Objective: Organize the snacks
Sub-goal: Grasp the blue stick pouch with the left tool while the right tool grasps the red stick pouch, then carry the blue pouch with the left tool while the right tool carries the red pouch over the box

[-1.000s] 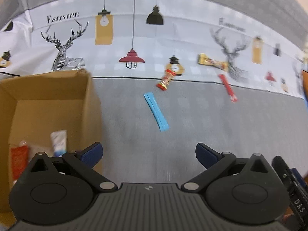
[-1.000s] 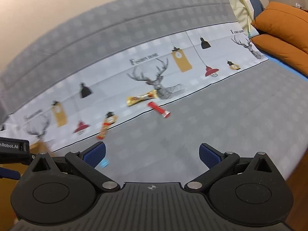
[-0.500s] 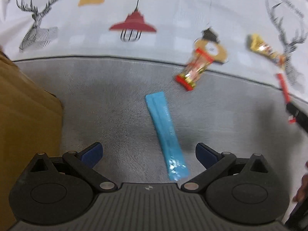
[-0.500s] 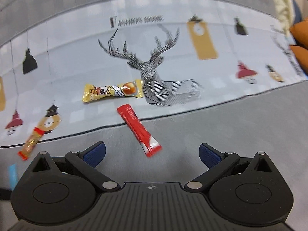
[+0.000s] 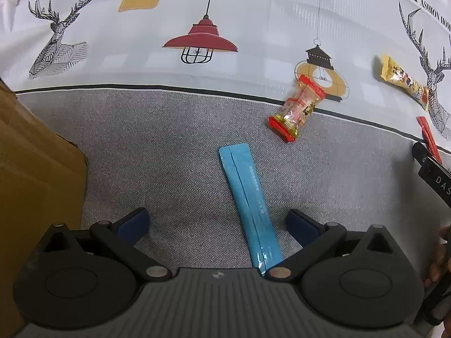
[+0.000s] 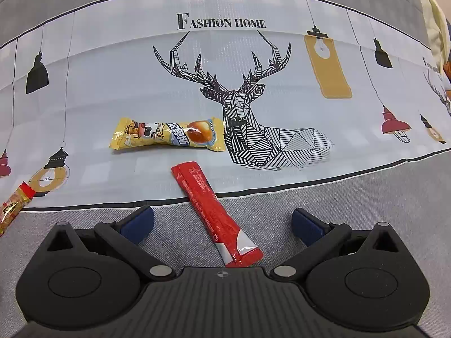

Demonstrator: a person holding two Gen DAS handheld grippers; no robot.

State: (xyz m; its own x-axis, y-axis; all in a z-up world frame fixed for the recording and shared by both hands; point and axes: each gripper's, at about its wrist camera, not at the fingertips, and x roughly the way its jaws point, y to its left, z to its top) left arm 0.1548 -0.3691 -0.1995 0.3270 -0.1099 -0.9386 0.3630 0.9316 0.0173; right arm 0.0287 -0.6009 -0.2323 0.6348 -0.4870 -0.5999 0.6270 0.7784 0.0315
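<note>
A long blue stick packet lies on the grey cloth, its near end between the wide-apart fingers of my left gripper, which is open and low over it. A red stick packet lies slanted across the cloth's black border line, its near end between the fingers of my open right gripper. A yellow snack bar rests beyond it beside the printed deer. A red-and-gold wrapped candy lies past the blue packet, and shows at the left edge of the right wrist view too.
A brown cardboard box stands close on the left of my left gripper. The other gripper's black body and a hand show at the right edge. The patterned white cloth stretches behind the snacks.
Both grippers have dropped down and forward onto their packets: the left from beside the open box to the blue stick, the right from a high tilted view to the red stick. Both stay open.
</note>
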